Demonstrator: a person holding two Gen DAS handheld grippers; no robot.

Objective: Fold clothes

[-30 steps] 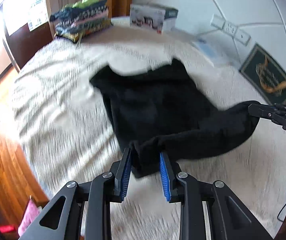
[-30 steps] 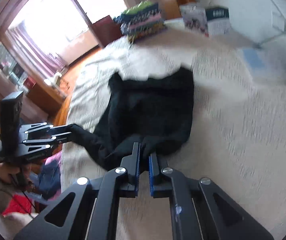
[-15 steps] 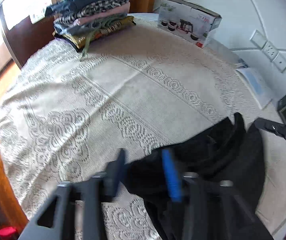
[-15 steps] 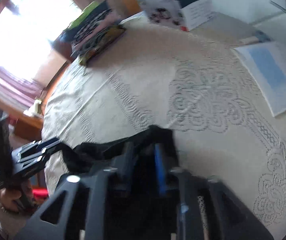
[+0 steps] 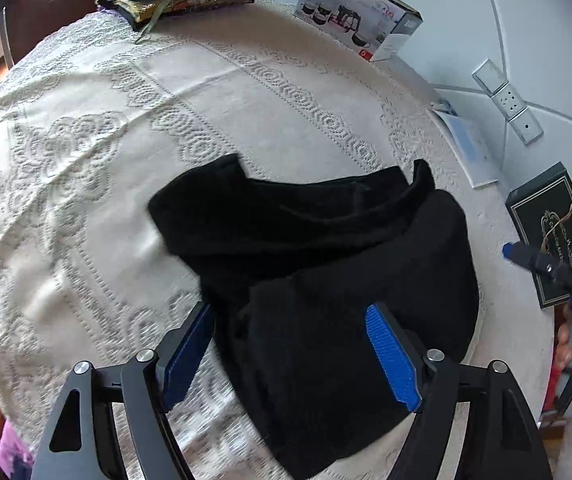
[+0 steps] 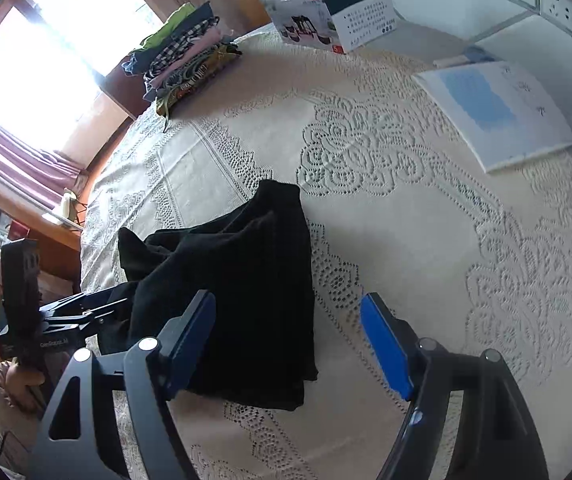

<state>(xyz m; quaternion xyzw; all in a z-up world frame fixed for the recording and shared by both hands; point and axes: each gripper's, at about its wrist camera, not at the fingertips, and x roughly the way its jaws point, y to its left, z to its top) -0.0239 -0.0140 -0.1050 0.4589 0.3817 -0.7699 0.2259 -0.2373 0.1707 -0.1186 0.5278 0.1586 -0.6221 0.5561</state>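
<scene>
Left gripper (image 5: 290, 354): over the garment's near flap, jaws closing, cloth between the pads but not pinched.
Garment (image 5: 326, 264): black, doubled over on the lace cloth (image 5: 86, 160); long axis runs across the left view.
Right gripper (image 6: 288, 340): at the garment's right edge, jaws opening, nothing held.
Nearer hand: left, judged.

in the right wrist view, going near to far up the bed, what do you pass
black garment → white booklet with a blue panel → stack of folded clothes → printed cardboard box
</scene>
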